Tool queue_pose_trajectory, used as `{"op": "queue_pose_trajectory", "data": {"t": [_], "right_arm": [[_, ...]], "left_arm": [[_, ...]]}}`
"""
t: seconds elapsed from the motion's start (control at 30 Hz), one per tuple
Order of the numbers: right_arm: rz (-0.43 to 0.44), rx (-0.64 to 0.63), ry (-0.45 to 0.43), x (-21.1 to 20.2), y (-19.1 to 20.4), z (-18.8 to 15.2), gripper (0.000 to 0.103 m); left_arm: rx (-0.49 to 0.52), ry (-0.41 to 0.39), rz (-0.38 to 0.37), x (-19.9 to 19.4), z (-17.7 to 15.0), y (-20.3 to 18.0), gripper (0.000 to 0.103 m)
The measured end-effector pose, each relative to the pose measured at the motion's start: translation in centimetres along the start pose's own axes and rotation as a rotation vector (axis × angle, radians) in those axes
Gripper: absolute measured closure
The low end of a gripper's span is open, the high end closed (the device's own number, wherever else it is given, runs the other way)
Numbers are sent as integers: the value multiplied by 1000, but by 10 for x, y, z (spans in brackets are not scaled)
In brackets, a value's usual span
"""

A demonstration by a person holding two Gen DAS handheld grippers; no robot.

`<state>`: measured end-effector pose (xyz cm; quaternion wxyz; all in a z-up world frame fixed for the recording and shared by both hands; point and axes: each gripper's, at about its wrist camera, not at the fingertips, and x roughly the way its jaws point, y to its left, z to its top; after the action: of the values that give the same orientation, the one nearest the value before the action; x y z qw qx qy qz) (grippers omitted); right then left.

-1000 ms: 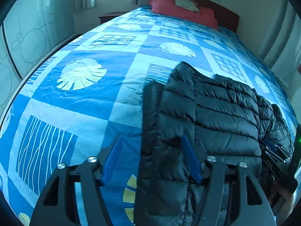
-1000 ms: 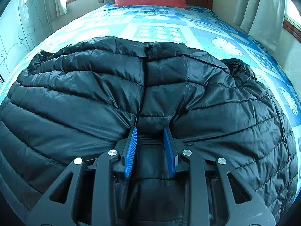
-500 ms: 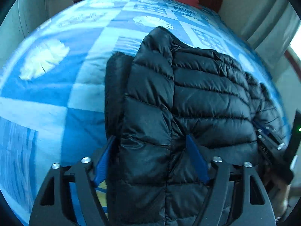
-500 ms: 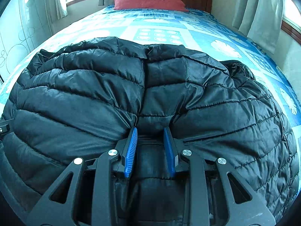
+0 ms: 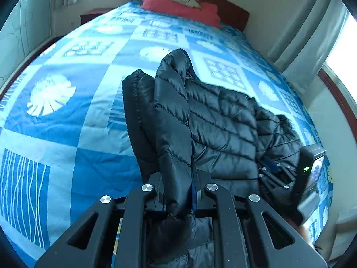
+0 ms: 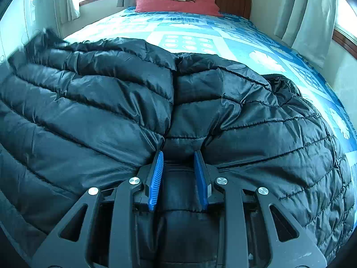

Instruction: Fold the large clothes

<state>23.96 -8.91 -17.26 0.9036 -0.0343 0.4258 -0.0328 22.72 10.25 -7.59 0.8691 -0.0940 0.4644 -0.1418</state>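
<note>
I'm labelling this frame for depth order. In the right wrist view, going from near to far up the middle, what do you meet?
right gripper shut on the black puffer jacket → blue patterned bedspread → red pillow → wooden headboard
</note>
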Motion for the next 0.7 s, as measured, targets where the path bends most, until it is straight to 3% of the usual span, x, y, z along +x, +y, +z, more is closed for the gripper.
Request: {"op": "queue_pose_trajectory", "data": {"t": [0.2,0.37,0.7], "right_arm": [[34,10,-22,-12,-7,2,74],[74,37,-49,-40,-31,-2,61],[-65,132,-92,-83,-134,-36,56]], "left_arm": [[53,-33,28,-21,11,-40,89],[129,-50,79,-30,18,-82,89],[259,-64,169,8,12,-174,89]]}}
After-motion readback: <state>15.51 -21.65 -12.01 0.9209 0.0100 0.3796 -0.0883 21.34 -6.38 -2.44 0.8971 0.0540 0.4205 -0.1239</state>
